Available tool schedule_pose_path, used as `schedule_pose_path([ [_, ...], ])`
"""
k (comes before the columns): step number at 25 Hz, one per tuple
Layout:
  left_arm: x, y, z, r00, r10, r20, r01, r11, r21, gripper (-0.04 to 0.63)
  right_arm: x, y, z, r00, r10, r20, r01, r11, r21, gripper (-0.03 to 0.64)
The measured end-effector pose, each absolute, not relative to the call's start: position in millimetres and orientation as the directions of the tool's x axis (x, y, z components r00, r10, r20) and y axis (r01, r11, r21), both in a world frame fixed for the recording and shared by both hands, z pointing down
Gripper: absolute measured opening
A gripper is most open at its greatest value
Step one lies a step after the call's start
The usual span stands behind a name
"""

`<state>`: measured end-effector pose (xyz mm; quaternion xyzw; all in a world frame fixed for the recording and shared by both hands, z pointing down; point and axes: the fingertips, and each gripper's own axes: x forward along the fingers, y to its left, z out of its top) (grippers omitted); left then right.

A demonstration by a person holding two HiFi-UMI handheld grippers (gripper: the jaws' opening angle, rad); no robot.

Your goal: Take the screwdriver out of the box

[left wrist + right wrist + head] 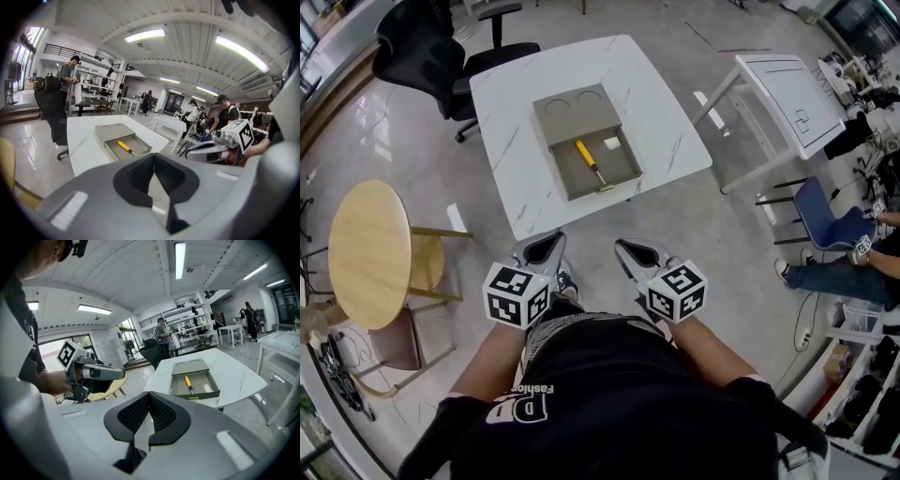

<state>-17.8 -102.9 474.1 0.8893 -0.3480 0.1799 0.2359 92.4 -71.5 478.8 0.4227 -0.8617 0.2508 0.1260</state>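
Note:
A grey box point(586, 139) lies on the white marble table point(525, 103) with its drawer pulled open. Inside the drawer rest a yellow-handled screwdriver point(588, 161) and a small white piece point(611, 144). Both grippers hang well short of the table, close to my body. The left gripper point(551, 241) and the right gripper point(625, 247) are each shut with nothing between the jaws. The left gripper view shows the box point(112, 131) and screwdriver point(125, 146) far beyond the jaws. From the right gripper view, the box point(193, 367) and screwdriver point(188, 382) are equally distant.
A black office chair point(441, 47) stands at the table's far left corner. A round wooden table point(367, 253) is on my left. To the right are a white desk point(792, 98), a blue chair point(825, 216) and a seated person's legs point(839, 277).

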Motion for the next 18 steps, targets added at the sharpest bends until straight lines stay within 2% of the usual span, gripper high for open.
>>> schedule_pose_path([
  [18,-55.7,-242.0,475.9,0.723,-0.487,0.490,-0.660,-0.698,0.278,0.058,62.8,-218.5,476.2,-0.546,-0.712,0.442,-0.838,0.468,-0.281,0.002],
])
